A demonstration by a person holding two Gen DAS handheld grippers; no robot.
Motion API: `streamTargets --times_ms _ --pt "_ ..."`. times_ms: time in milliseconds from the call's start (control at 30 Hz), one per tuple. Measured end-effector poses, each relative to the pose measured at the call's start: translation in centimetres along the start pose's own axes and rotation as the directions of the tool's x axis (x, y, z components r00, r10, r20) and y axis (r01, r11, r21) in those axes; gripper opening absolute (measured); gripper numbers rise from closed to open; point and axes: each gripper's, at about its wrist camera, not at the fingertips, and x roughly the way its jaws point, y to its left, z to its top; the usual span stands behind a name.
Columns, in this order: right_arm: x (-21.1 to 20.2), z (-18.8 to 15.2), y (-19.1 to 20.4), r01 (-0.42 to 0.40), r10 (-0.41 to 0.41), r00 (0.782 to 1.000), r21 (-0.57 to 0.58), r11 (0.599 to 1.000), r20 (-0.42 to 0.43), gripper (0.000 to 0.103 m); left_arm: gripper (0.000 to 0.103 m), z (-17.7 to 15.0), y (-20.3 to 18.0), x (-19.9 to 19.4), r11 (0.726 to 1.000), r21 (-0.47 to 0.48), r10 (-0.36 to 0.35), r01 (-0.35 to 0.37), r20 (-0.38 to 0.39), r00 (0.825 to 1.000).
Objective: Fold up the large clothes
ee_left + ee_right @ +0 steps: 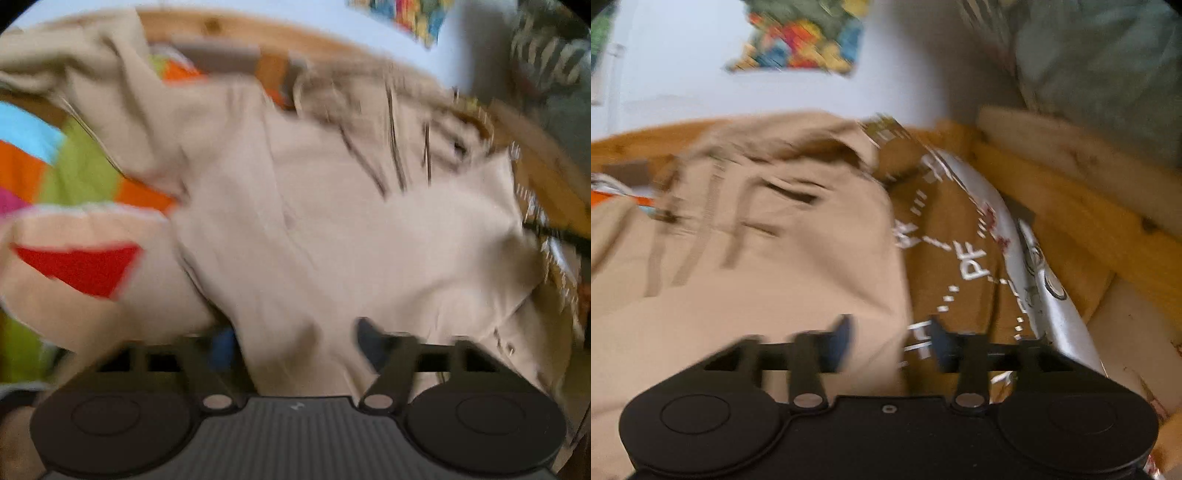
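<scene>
A large beige garment [332, 229] with dark drawstrings lies spread and rumpled on a bed; both views are motion-blurred. My left gripper [295, 343] is low over its near part, and the fingers [369, 339] stand wide apart with beige cloth bulging up between them. In the right wrist view the same garment [757, 277] fills the left half. My right gripper [890, 343] sits at the garment's right edge, its fingers [842, 339] apart, the cloth's edge running between them.
A striped orange, green and blue cover [74, 173] lies left of the garment, with a beige piece bearing a red triangle [81, 266]. A brown sheet with white lettering [960, 240] lies to the right, then a wooden bed frame [1071, 206] and grey-green bedding [1108, 74].
</scene>
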Motion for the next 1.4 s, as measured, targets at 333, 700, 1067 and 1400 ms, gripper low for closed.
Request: streamTargets --times_ms 333,700,1067,1400 --pt "-10.7 -6.3 3.8 -0.303 0.298 0.951 0.059 0.951 0.077 0.1 0.088 8.8 9.7 -9.9 0.921 -0.164 0.382 -0.353 0.206 0.901" --pt "-8.6 -9.9 7.5 -0.42 0.425 0.904 0.095 0.902 -0.036 0.1 0.05 15.9 23.1 -11.6 0.733 -0.547 0.58 -0.405 0.192 0.791" --pt "-9.0 -10.1 6.3 -0.414 0.418 0.908 0.151 0.898 0.002 0.1 0.0 17.0 19.9 -15.4 0.768 -0.543 0.588 -0.34 0.385 0.711" --pt "-11.0 -8.6 4.8 -0.422 0.419 0.906 0.186 0.887 0.053 0.1 0.0 20.0 7.3 -20.7 0.946 -0.17 0.318 -0.275 0.636 0.703"
